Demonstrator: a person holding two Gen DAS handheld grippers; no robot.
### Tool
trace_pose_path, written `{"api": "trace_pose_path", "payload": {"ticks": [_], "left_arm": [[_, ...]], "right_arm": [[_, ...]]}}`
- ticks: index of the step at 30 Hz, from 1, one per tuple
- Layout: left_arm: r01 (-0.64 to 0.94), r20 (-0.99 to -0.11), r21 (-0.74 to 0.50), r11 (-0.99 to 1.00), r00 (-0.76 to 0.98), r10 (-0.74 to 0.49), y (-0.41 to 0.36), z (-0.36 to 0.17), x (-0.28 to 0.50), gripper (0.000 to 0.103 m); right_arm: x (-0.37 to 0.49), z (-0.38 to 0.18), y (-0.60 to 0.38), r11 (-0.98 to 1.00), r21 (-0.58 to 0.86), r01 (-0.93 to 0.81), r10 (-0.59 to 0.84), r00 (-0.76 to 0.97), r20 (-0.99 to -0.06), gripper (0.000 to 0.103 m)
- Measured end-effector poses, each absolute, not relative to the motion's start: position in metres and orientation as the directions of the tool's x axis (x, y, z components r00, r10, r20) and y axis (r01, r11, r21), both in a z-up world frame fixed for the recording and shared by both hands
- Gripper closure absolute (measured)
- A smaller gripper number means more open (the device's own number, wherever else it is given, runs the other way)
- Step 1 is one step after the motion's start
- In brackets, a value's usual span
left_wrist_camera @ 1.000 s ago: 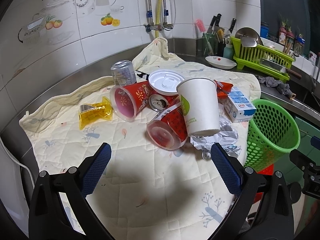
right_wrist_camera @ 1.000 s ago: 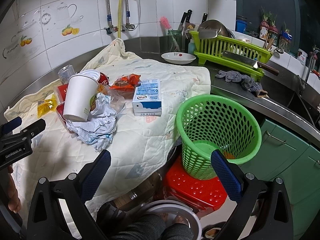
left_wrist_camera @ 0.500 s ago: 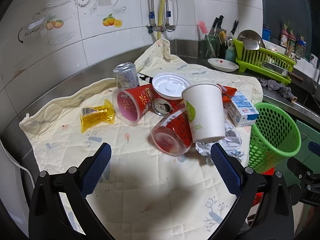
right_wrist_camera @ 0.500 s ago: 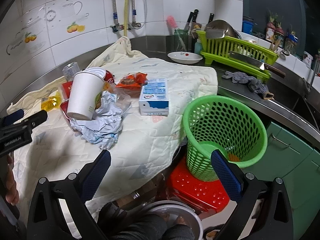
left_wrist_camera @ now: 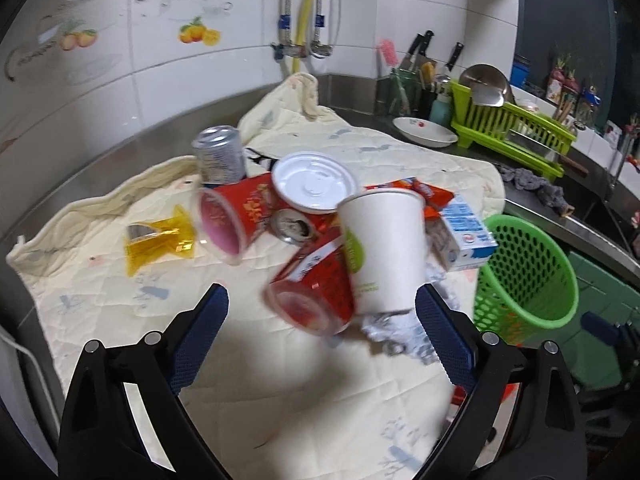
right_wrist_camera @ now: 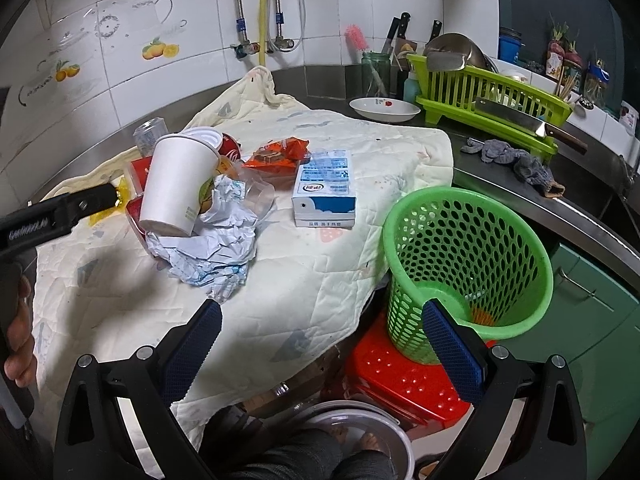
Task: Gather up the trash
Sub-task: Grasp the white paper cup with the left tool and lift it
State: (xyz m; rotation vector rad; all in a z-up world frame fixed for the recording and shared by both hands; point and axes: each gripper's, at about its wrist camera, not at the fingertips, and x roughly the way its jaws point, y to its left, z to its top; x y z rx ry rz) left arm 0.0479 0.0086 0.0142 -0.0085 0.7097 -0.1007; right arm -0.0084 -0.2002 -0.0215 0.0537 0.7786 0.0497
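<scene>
A pile of trash lies on a cream quilted cloth: an upturned white paper cup, two red cups on their sides, a silver can, a white lid, a yellow wrapper, crumpled paper and a blue-white milk carton. A green mesh basket stands on a red stool off the counter's edge. My left gripper is open, just short of the nearest red cup. My right gripper is open and empty, between the cloth's edge and the basket.
A green dish rack with a cleaver, a white dish, a grey rag and a knife jar stand on the steel counter behind. Tiled wall with pipes at the back. A metal bowl sits on the floor below.
My left gripper has moved forward toward the trash pile, so the cups look larger. My right gripper has shifted slightly closer to the cloth and basket. Both stay open.
</scene>
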Motion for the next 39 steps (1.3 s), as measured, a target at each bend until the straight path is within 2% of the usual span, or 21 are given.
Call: {"api": "trace_pose_path", "payload": {"ticks": [6,22,27,39], "left_arm": [[0.112,-0.665,-0.023,0.993,0.740,-0.099,-0.015,0.013,0.073,0.016],[0.122,-0.740,0.011,0.992,0.668,-0.074,-0.041,-0.006,0.129,0.016],[0.154,-0.750,-0.034,0.987,0.649,-0.127,-0.038,-0.010,0.133,0.035],[0.197,-0.710,-0.087,0.976,0.676,-0.200,-0.024,0.010,0.120,0.038]], "right_arm": [[-0.006,-0.026,-0.204,0.997,0.073,-0.021,0.066,0.704,-0.707,0.006],[0.003,-0.036,-0.208,0.995,0.093,-0.020,0.082,0.685,-0.724,0.006],[0.006,-0.039,-0.208,0.995,0.092,-0.027,0.085,0.680,-0.728,0.006],[0.014,-0.036,-0.195,0.991,0.092,-0.094,0.132,0.678,-0.723,0.006]]}}
